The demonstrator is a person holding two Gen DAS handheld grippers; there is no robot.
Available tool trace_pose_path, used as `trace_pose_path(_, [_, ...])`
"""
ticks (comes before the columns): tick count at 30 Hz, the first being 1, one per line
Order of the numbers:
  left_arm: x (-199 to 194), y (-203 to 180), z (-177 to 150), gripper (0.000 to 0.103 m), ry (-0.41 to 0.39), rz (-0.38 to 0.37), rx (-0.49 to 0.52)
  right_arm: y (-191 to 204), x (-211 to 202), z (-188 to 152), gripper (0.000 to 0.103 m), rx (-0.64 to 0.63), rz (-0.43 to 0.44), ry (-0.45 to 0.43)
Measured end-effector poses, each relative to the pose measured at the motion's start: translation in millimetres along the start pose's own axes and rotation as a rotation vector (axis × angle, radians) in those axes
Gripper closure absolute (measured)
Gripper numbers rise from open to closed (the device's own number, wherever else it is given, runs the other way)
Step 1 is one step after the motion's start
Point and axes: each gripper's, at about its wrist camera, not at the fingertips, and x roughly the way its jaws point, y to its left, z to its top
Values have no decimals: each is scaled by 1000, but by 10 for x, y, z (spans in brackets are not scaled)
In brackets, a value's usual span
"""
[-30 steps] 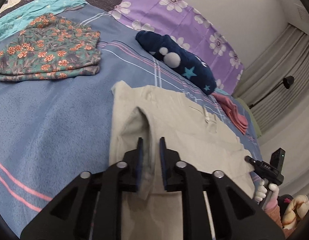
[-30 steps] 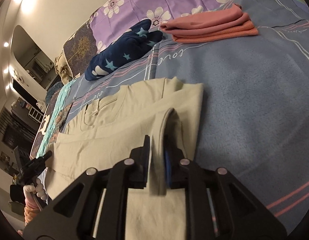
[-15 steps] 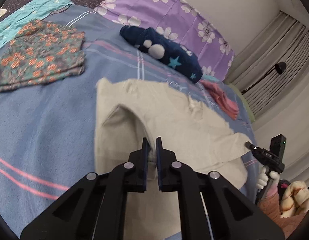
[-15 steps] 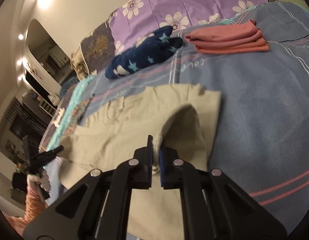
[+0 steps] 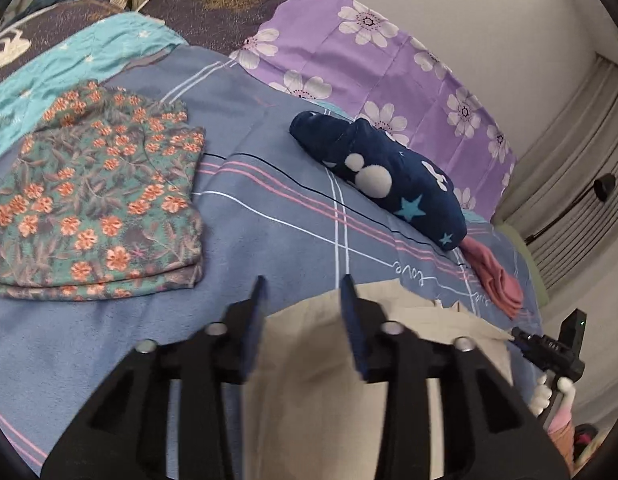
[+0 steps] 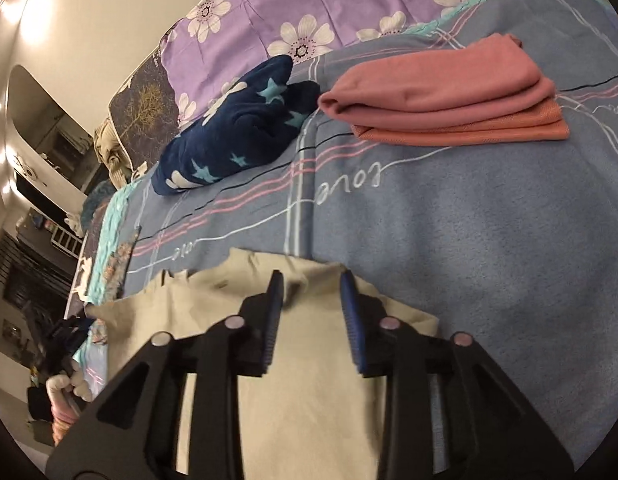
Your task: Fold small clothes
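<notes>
A beige garment (image 5: 309,380) lies folded on the blue bed cover, its far edge just beyond my fingers. My left gripper (image 5: 303,300) is open and empty above its left part. In the right wrist view the same beige garment (image 6: 309,400) lies under my right gripper (image 6: 311,292), which is open and empty over its right part. The other hand's gripper shows at the right edge of the left view (image 5: 557,352) and at the left edge of the right view (image 6: 65,340).
A folded floral garment (image 5: 97,200) lies at the left. A navy star-patterned plush bundle (image 5: 381,180) lies at the back, in front of a purple flowered pillow (image 5: 369,52). A stack of folded pink clothes (image 6: 449,92) lies at the right. Curtains (image 5: 581,168) hang at the far right.
Both grippers were shut on the beige garment's near edge and carried it forward over the rest. Now both are open, and the garment lies folded over.
</notes>
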Motion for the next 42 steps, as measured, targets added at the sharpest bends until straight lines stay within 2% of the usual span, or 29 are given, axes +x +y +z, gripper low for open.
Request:
trace_pose_path(4, [-20, 15, -3, 49, 22, 26, 65, -158, -89, 13, 68, 17, -17, -31])
trace_pose_path(9, [250, -17, -12, 48, 112, 26, 112, -81, -35, 62, 60, -103, -64, -28])
trace_pose_path(12, [515, -54, 15, 48, 168, 65, 133, -28, 141, 100, 57, -160, -81, 13])
trace_pose_path(13, [576, -66, 33, 52, 172, 76, 136, -15, 217, 128, 57, -166, -84, 27])
trace_pose_path(14, [630, -81, 59, 62, 171, 78, 136, -6, 286, 159, 57, -167, -82, 37])
trace_pose_path(15, [663, -95, 90, 92, 168, 70, 133, 3, 337, 186, 57, -165, -77, 38])
trace_pose_path(16, [670, -107, 121, 96, 167, 45, 121, 19, 365, 199, 62, -165, -72, 37])
trace_pose_path(17, [644, -132, 138, 96, 148, 40, 120, 46, 397, 218, 86, -173, -57, 33])
trace_pose_path(18, [603, -178, 150, 96, 126, 35, 133, 71, 401, 221, 101, -183, -38, 31])
trace_pose_path(19, [523, -240, 153, 96, 99, 31, 159, 99, 375, 216, 103, -191, -26, 24])
trace_pose_path(22, [325, -395, 147, 96, 49, 20, 223, 148, 127, 219, 103, -208, -5, -71])
trace_pose_path(26, [184, -501, 235, 96, -4, -4, 240, 45, -262, 345, 103, -146, 15, -208])
trace_pose_path(27, [204, -519, 261, 96, -6, -5, 243, 21, -276, 390, 103, -138, 8, -213])
trace_pose_path(28, [268, -529, 283, 96, 2, 3, 246, 2, -258, 426, 102, -132, 3, -205])
trace_pose_path(30, [405, -516, 282, 96, 33, 18, 237, -69, -86, 461, 94, -110, 11, -120])
trace_pose_path(32, [540, -494, 234, 96, 69, 33, 232, -112, 117, 409, 58, -106, 6, -28])
trace_pose_path(34, [618, -452, 173, 96, 89, 37, 222, -87, 323, 297, 54, -145, -38, 30])
trace_pose_path(36, [654, -397, 126, 96, 98, 42, 210, -52, 468, 219, 54, -162, -17, 73])
trace_pose_path(38, [655, -336, 108, 96, 100, 46, 193, 20, 547, 195, 89, -199, -39, 71])
trace_pose_path(39, [633, -313, 110, 96, 92, 46, 183, 46, 529, 210, 99, -208, -50, 58])
trace_pose_path(42, [480, -306, 149, 96, 37, 25, 175, 127, 195, 292, 99, -203, 35, -82])
